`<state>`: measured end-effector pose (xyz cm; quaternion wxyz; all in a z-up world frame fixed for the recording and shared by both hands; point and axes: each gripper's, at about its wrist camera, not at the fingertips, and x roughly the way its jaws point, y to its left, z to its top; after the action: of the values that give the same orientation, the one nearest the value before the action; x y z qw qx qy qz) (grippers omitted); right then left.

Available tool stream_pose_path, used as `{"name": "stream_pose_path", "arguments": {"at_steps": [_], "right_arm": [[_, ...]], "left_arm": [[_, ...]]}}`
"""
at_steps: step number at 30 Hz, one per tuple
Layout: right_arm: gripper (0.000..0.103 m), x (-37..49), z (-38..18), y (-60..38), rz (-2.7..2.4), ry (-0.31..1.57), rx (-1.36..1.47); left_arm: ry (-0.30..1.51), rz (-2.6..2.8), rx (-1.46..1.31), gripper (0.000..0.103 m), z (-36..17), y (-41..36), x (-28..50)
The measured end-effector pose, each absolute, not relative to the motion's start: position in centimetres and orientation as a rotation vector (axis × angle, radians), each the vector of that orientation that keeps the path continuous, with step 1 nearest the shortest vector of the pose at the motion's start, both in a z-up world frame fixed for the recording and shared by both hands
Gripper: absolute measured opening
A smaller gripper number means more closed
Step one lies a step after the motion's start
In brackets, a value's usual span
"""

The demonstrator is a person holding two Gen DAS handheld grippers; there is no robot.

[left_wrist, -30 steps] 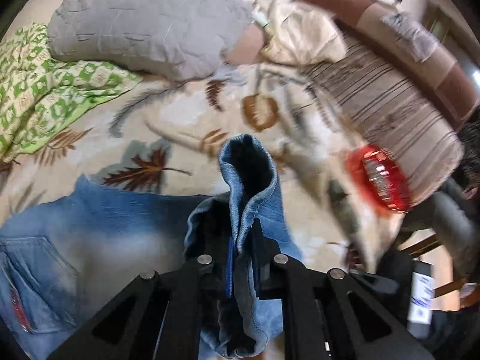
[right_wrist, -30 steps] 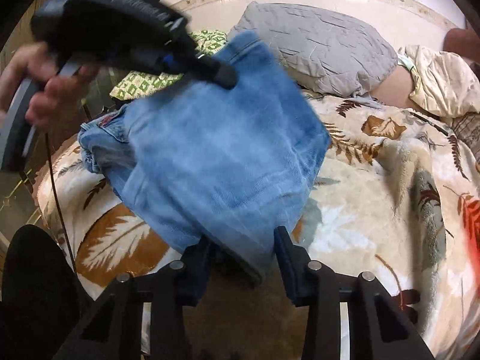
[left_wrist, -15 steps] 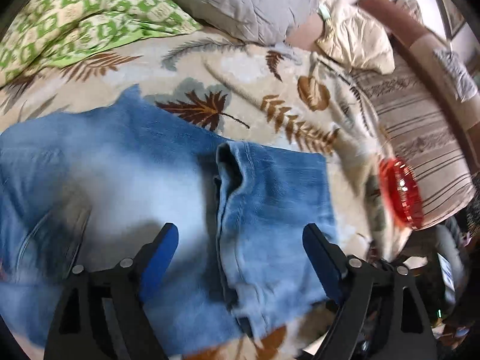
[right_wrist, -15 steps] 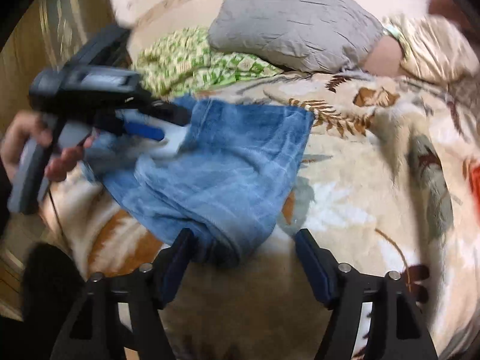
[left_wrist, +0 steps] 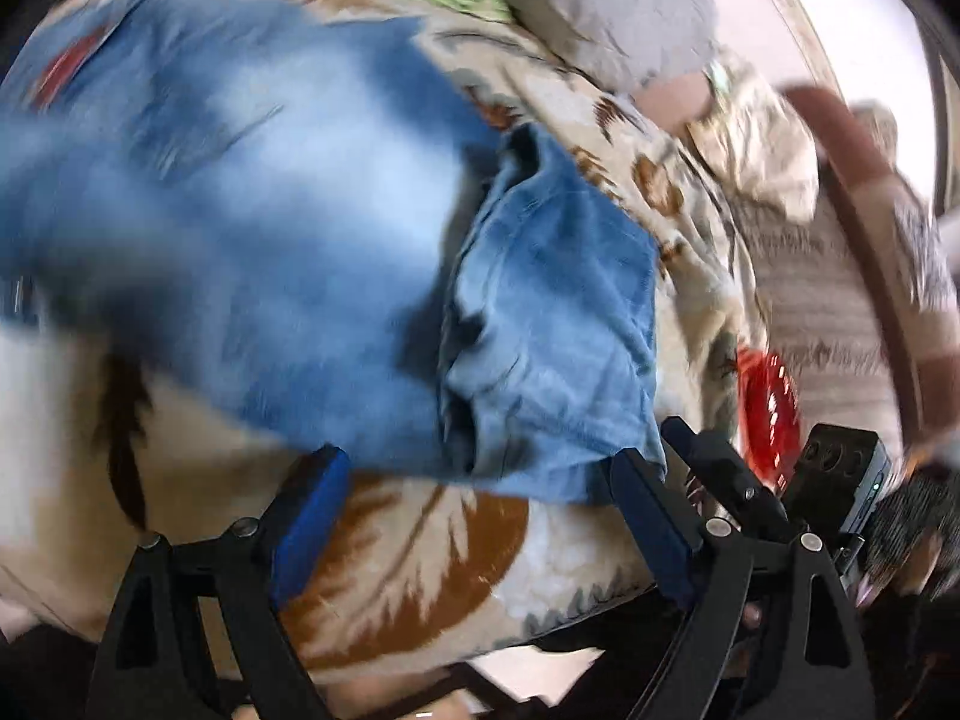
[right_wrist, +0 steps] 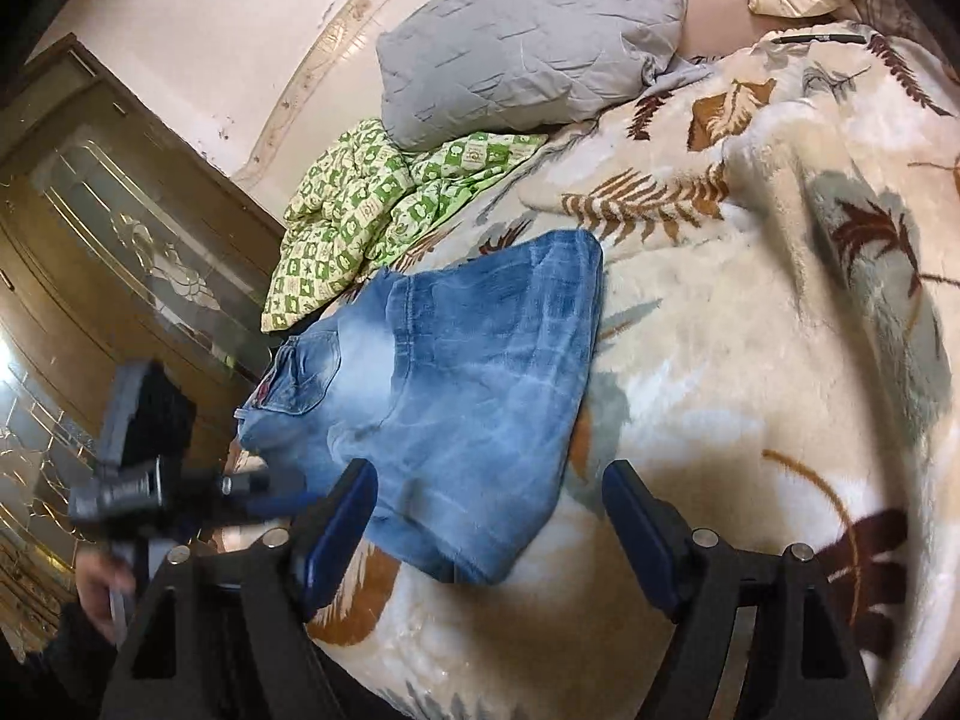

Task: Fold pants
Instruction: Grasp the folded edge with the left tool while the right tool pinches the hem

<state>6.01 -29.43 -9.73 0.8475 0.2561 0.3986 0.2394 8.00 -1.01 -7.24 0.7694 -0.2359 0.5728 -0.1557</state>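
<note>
Both tongs wide, holding nothing: left tongs [left_wrist: 480, 516] and right tongs [right_wrist: 489, 525] have just been opening, jeans' near edge between the pads, unpressed. Jeans [right_wrist: 468, 372] lie folded on the bed [right_wrist: 750, 360]. Risk: plush, lumpy leaf-print blanket lets stiff faded denim spring open; top layer sits skewed.
</note>
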Motion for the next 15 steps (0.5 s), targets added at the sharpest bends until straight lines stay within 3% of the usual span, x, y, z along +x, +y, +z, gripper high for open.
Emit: {"name": "stream_pose_path", "arguments": {"at_steps": [3,7,15], "right_arm": [[0.080,7.2,-9.8,-29.9,0.509,0.853,0.559],[0.080,8.5,-9.8,-30.4,0.512,0.860,0.600],[0.080,11.3,-10.8,-30.0,0.522,0.905,0.665]], "left_arm": [[1.230,-0.275,-0.639,0.091,-8.8,-0.8,6.6],[1.117,-0.213,-0.790,0.103,-9.2,-1.0,6.0],[1.027,-0.135,-0.870,0.103,-9.6,-2.7,8.3]]}}
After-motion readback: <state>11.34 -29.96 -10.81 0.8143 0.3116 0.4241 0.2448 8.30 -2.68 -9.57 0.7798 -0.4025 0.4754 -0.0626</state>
